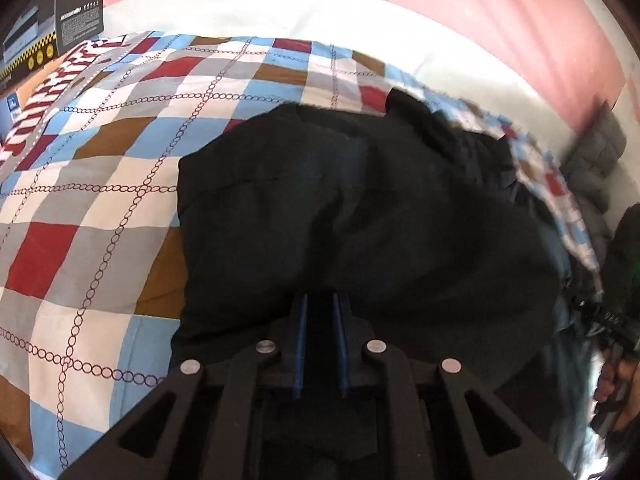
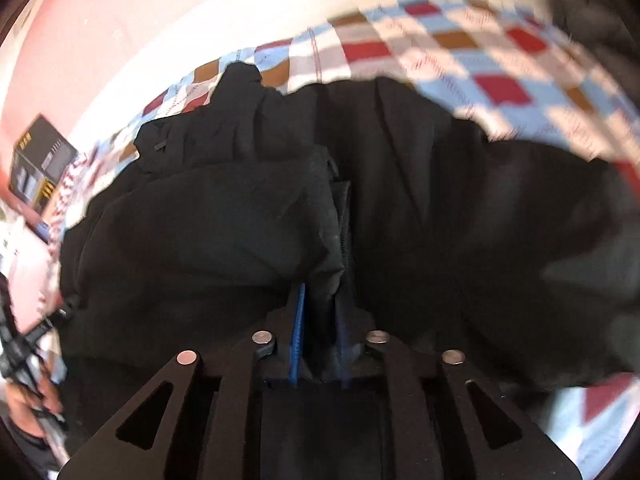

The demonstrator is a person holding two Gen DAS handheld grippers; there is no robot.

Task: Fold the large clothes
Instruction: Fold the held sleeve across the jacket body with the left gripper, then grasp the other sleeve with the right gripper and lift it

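My right gripper (image 2: 320,320) pinches a fold of the black garment (image 2: 224,220); my left gripper (image 1: 320,312) is nearly closed, grip uncertain. I should lift both evenly, keeping the edge taut over the checked bedsheet (image 1: 100,184).

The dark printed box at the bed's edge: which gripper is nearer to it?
Left, probably. The left gripper faces the box across open bedspread; the right gripper, gripping the black garment, sees it smaller.
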